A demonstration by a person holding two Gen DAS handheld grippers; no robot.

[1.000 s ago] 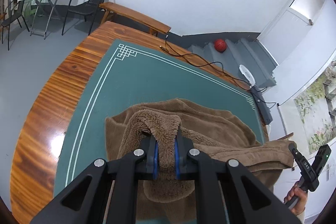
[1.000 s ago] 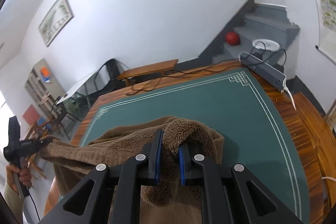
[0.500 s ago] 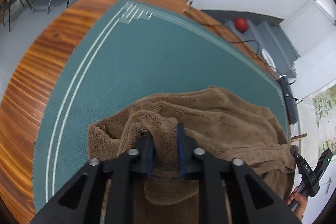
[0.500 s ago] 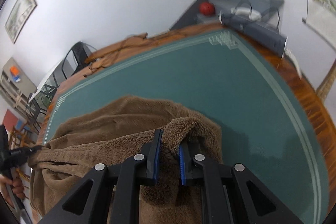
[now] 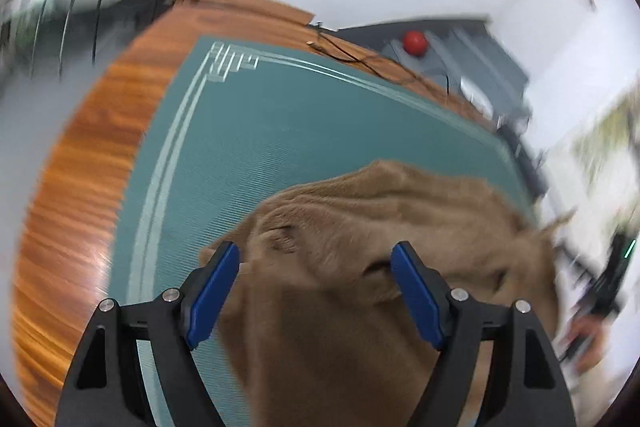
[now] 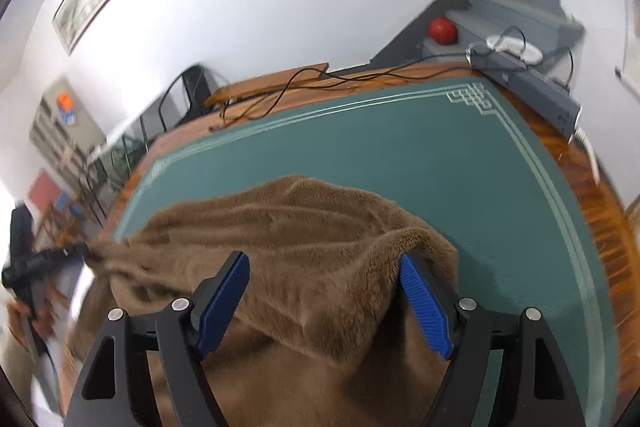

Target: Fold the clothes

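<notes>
step: fold laid on tabletop [image 6: 420, 163] | left gripper [image 5: 316, 259] and right gripper [image 6: 324, 267] spread over brown fleece garment [image 6: 300, 239] | next: regrip an edge

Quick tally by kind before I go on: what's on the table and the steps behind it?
Brown fleece garment: 1
Green mat: 1
Power strip: 1
Red ball: 1
Total: 4
</notes>
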